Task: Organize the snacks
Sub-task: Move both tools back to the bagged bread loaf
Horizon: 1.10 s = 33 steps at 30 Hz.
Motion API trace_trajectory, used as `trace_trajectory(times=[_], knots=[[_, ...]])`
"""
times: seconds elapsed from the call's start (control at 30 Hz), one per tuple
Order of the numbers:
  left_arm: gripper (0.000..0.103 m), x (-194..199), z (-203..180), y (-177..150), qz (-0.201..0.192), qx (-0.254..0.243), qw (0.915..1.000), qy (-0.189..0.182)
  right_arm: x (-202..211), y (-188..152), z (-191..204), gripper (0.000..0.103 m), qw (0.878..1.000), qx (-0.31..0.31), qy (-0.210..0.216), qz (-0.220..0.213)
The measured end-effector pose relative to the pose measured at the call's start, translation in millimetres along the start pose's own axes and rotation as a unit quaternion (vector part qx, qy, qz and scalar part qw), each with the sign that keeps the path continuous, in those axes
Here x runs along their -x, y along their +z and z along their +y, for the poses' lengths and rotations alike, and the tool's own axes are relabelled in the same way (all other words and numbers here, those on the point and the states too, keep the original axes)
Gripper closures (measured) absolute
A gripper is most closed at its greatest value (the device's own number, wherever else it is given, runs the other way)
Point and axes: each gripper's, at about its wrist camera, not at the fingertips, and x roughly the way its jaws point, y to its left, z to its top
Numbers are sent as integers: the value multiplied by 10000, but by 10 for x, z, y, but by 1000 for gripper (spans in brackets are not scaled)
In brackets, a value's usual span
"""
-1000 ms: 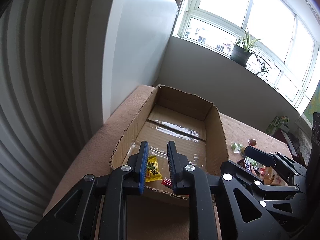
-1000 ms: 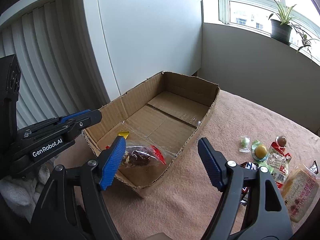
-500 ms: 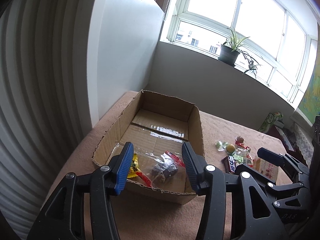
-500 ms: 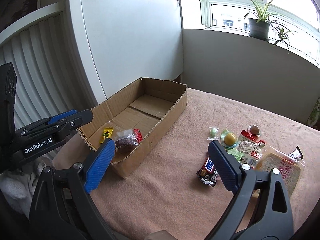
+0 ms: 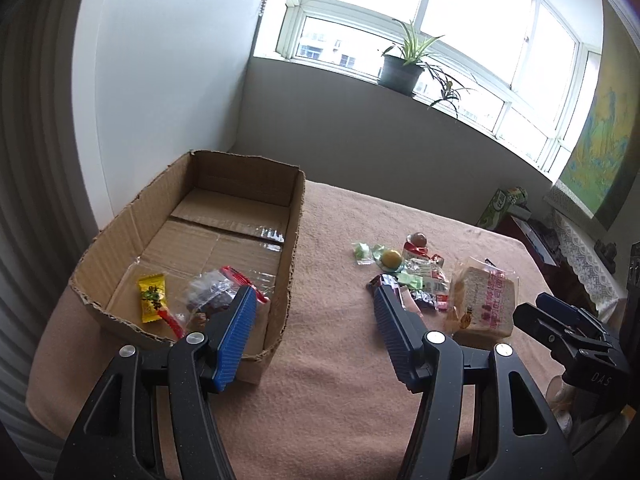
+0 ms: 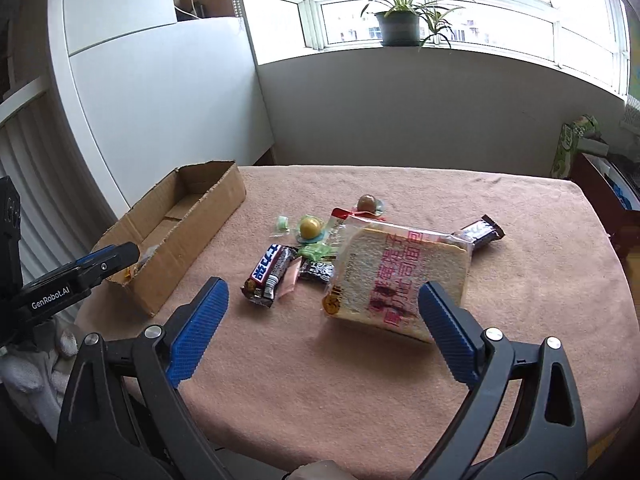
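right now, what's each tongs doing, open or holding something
left tongs: open, holding nothing, near the cardboard box.
right tongs: open, holding nothing, above the bread packet.

open cardboard box (image 5: 294, 220) holding yellow candy (image 5: 152, 298) and clear nut bag (image 5: 212, 294), bagged bread slice (image 6: 400, 276) lying flat among loose snacks (image 6: 276, 268)

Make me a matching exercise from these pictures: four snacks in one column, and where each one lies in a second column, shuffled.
Things:
1. yellow candy packet
2. bagged bread slice
3. Snickers bar
4. small green candy

Places:
A. between the right gripper's open fingers in its view
B. inside the cardboard box, near its front end
C. on the cloth, left edge of the pile, nearest the box
D. far left of the pile, beside the yellow ball candy

Pairs: 1-B, 2-A, 3-C, 4-D
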Motion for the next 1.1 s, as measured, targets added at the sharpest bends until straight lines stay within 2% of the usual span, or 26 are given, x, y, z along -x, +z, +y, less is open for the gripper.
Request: trace_trajectory(times=[0.17, 0.43, 0.77, 1.03, 1.1], knots=[[37, -124, -281, -72, 203, -179, 9990, -346, 66, -85, -403, 0, 9992, -361, -189, 27], [37, -383, -732, -163, 640, -437, 9921, -984, -10, -133, -833, 0, 9964, -827, -102, 155], [37, -764, -1048, -232, 1119, -566, 9822, -1396, -273, -137, -966, 0, 9941, -994, 216, 385], [37, -926, -1165, -259, 1270, -650, 9769, -1588, -440, -64, -1032, 1, 9897, -1217, 592, 473], [37, -969, -1186, -255, 1302, -646, 9757, -1637, -479, -55, -1024, 4, 9890, -1226, 646, 510]])
